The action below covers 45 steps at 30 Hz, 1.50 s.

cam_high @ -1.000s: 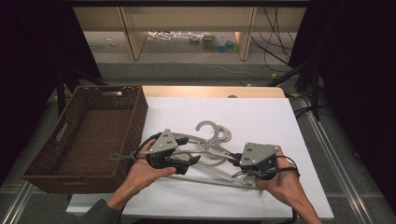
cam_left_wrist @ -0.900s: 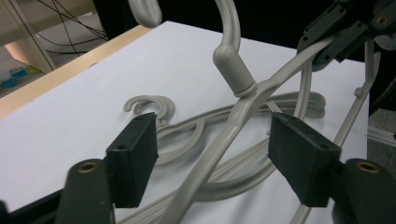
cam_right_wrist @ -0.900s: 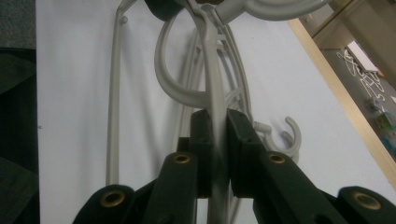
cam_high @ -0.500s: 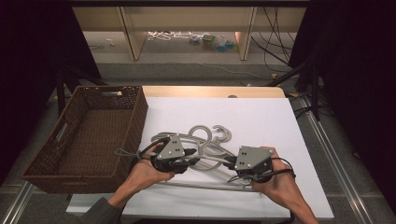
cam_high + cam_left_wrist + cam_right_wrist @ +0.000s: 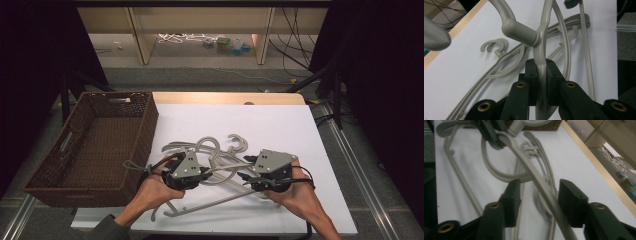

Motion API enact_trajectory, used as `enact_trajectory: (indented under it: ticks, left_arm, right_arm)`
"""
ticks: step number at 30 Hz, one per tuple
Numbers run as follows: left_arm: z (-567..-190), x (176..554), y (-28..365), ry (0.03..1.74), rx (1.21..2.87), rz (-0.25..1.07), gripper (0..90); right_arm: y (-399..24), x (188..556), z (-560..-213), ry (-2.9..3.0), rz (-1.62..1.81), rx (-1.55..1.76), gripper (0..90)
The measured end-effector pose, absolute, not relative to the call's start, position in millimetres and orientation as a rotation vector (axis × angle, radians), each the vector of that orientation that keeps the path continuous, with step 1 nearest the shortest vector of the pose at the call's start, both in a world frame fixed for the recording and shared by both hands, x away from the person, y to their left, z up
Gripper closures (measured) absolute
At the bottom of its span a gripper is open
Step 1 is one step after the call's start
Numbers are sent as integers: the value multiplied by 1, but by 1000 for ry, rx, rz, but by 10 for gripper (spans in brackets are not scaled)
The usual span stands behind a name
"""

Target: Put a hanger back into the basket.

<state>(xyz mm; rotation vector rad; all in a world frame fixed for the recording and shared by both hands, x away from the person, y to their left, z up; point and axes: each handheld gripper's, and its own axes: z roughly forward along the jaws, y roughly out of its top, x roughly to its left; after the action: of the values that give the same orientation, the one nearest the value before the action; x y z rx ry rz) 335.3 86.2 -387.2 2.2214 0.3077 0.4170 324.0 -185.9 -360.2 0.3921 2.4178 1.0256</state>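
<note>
left gripper [image 5: 541, 82] is clenched on a grey hanger [image 5: 542, 50]; right gripper [image 5: 539, 197], just opened, has released it. basket [image 5: 100, 145] transfer remains undone.

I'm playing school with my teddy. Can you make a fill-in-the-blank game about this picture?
1. The grey hangers lie on a ____ board.
2. The brown ____ stands at the left of the hangers.
3. The left gripper is ____ on a hanger arm.
4. The right gripper is ____; its fingers do not touch the hanger between them.

Missing words: white; basket; shut; open
</note>
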Motion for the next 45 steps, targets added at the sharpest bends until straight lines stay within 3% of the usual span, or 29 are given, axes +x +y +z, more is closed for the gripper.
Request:
enact_trajectory:
  ticks: [4,10,20,31,45]
  left_arm:
    - [-388,343,98,413,2210,424,821]
    - [-386,352,114,510,2164,406,821]
    - [-369,353,141,649,2077,413,821]
    - [-346,347,171,693,1972,409,821]
    - [-286,351,222,738,1952,502,821]
  right_arm:
    - [-189,322,-354,2336,1103,484,339]
    - [-197,322,-349,2238,1230,583,283]
    - [-208,313,-371,2184,1337,645,264]
    - [-211,311,-402,2208,1343,733,241]
    - [-213,312,-409,2205,1346,728,241]
